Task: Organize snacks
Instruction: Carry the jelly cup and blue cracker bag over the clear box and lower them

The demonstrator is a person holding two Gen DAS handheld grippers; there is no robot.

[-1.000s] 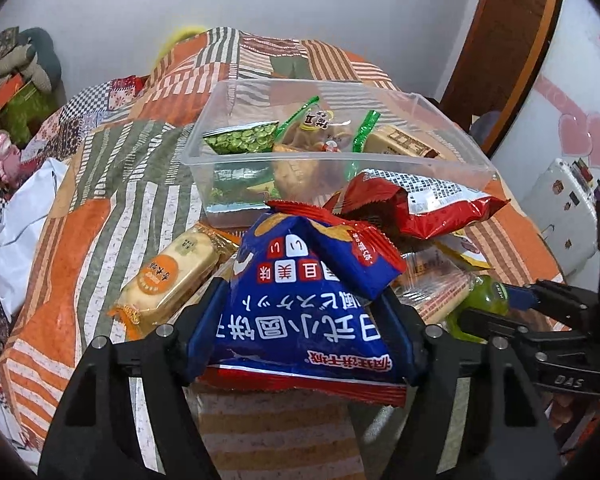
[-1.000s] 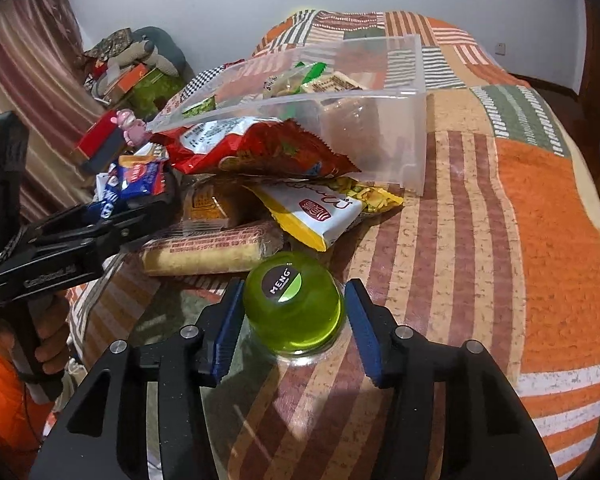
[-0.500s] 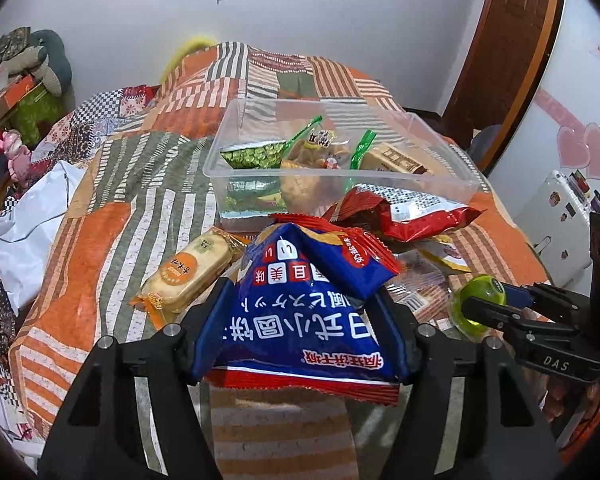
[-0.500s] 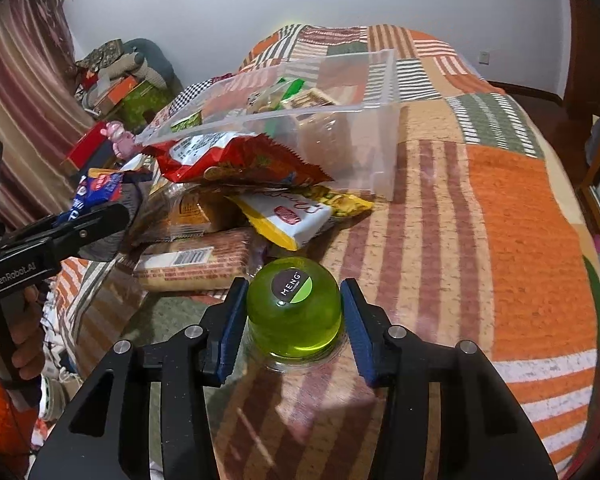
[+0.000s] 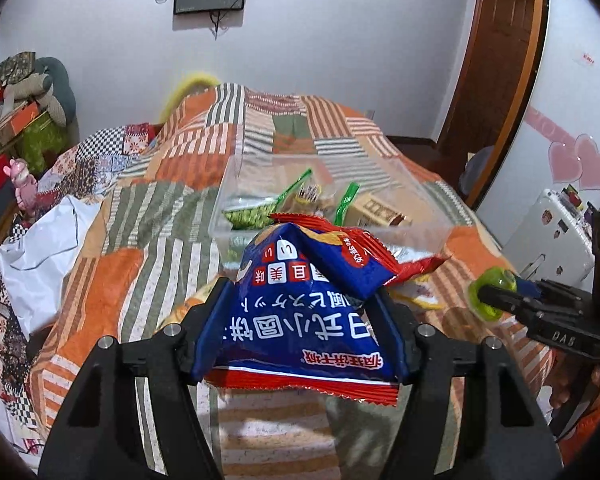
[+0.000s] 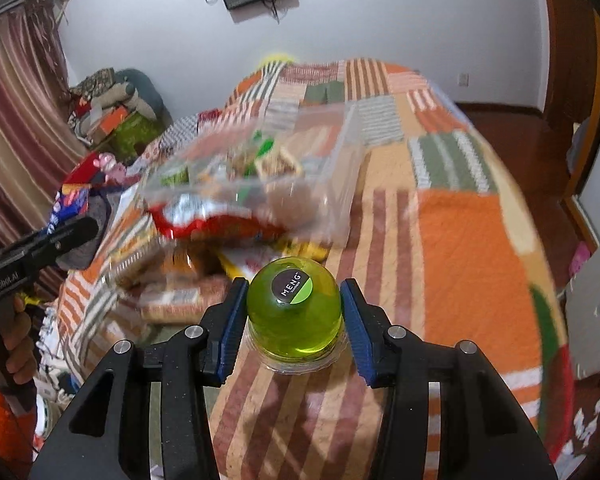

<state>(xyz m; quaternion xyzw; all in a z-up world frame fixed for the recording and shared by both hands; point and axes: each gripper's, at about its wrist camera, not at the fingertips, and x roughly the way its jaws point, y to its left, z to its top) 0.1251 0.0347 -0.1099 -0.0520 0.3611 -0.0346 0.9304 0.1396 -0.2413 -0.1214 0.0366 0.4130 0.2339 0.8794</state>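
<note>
My left gripper point(image 5: 300, 320) is shut on a blue and red snack bag point(image 5: 300, 320) and holds it up in front of the clear plastic box point(image 5: 420, 236), which holds several snacks. My right gripper point(image 6: 294, 320) is shut on a green jelly cup point(image 6: 294, 312) with a MENG label, lifted above the quilt. The right gripper and cup also show in the left wrist view point(image 5: 494, 292). The left gripper shows at the left of the right wrist view point(image 6: 60, 240).
A red snack bag point(image 6: 220, 228) leans on the box front, with a yellow packet point(image 6: 256, 260) and biscuit packs point(image 6: 180, 304) on the striped quilt point(image 6: 468, 264). White cloth point(image 5: 48, 248) lies left. A white case point(image 5: 556, 236) stands right.
Both grippers have risen with their loads. The blue bag now sits higher, covering the box's front edge. The green cup has left the quilt.
</note>
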